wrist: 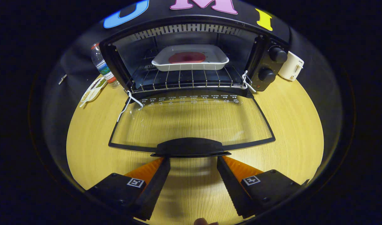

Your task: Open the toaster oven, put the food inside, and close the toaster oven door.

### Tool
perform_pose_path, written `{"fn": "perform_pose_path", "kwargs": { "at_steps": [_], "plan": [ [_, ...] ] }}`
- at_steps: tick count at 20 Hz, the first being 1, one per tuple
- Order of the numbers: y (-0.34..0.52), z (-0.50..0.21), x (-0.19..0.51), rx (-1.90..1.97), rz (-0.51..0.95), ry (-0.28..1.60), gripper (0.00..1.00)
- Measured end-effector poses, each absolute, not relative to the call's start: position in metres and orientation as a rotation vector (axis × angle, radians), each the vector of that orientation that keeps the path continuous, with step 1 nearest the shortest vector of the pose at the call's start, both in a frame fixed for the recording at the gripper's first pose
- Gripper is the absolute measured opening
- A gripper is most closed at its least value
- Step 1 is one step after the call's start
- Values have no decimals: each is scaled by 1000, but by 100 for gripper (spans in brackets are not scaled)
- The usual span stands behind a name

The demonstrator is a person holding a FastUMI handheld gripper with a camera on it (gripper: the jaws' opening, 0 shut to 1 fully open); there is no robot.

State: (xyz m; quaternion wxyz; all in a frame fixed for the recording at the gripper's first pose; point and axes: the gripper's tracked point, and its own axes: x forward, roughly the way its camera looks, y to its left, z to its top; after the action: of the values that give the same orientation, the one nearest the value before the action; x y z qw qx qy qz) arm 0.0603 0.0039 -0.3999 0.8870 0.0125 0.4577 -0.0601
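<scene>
Toaster oven (191, 62) door (191, 125) down, food dish (191, 57) on rack, door markings illegible, fingers (156, 178) open at handle (191, 147)

**Cam setup: one fisheye riding on the claw**

Just 1 view here. Cam sits on the claw (193, 161), looking fwd along its two spread fingers and tilted down a bit over the wooden worktop (290, 125). Pretty close in: fingertips reach right up to the handle (191, 147) of the dropped-open door (192, 122). Faces straight into the toaster oven (265, 62) cavity, w/ the booth wall behind it.
</scene>
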Motion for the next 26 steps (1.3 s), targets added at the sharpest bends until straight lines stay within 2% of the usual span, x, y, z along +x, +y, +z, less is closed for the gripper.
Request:
{"fn": "perform_pose_path", "kwargs": {
  "at_steps": [6, 13, 21, 26],
  "plan": [
    [5, -366, 57, 31, -96, 849, 99],
    [12, -302, 72, 7, -79, 641, 98],
    [2, -225, 86, 48, -127, 422, 99],
    [-27, -158, 72, 15, -151, 274, 98]
  ]
}}
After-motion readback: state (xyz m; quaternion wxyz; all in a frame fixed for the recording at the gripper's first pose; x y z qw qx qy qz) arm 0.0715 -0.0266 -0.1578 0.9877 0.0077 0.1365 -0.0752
